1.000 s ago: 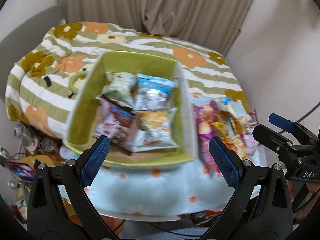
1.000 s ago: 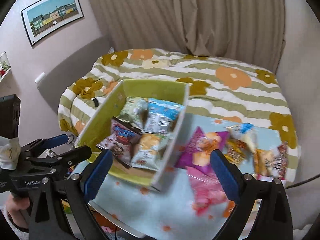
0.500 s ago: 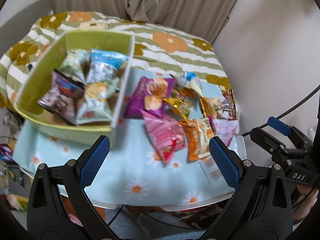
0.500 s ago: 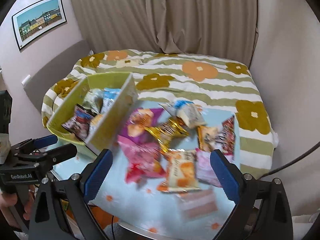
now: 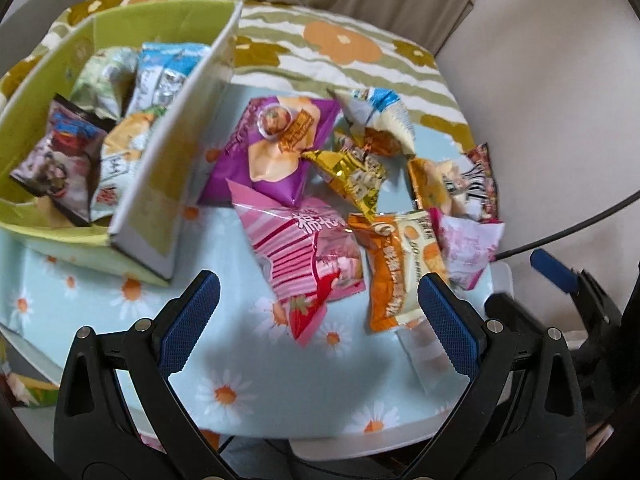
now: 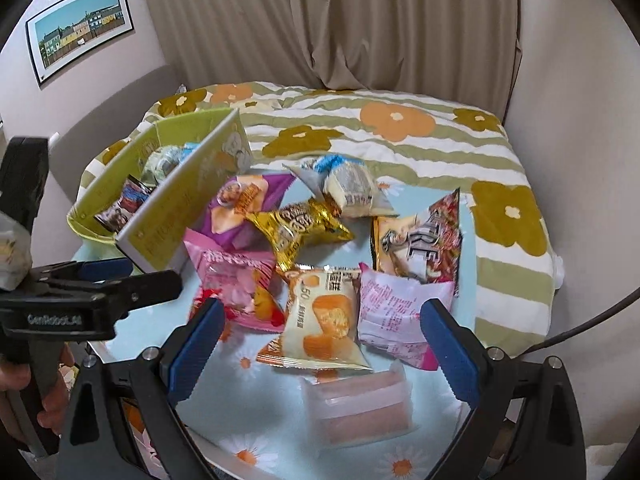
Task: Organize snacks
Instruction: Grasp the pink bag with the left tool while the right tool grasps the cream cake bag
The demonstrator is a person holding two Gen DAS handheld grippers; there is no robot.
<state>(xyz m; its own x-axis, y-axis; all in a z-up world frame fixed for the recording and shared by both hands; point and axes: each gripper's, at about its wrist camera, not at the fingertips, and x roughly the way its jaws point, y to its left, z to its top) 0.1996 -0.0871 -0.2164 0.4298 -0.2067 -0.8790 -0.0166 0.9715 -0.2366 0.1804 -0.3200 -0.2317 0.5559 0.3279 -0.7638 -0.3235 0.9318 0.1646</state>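
A green cardboard box (image 5: pixel 168 148) (image 6: pixel 176 200) holds several snack bags at the table's left. Loose bags lie beside it: a purple one (image 5: pixel 276 148) (image 6: pixel 236 208), a pink striped one (image 5: pixel 308 256) (image 6: pixel 236 284), a gold one (image 5: pixel 352 172) (image 6: pixel 300 228), an orange one (image 5: pixel 400 264) (image 6: pixel 324 320), a pale pink one (image 6: pixel 396 316) and a clear wafer pack (image 6: pixel 360 408). My left gripper (image 5: pixel 318 332) is open and empty above the pink striped bag. My right gripper (image 6: pixel 320 352) is open and empty above the orange bag.
The table has a light blue daisy cloth (image 5: pixel 248 384) (image 6: pixel 256 440). A bed with a striped flower quilt (image 6: pixel 400 136) lies behind it, with curtains and walls beyond. The other gripper shows at the left edge of the right wrist view (image 6: pixel 80 300).
Both grippers have swung right, from over the green box to over the loose bags, and come closer to the table. Both stay open and empty.
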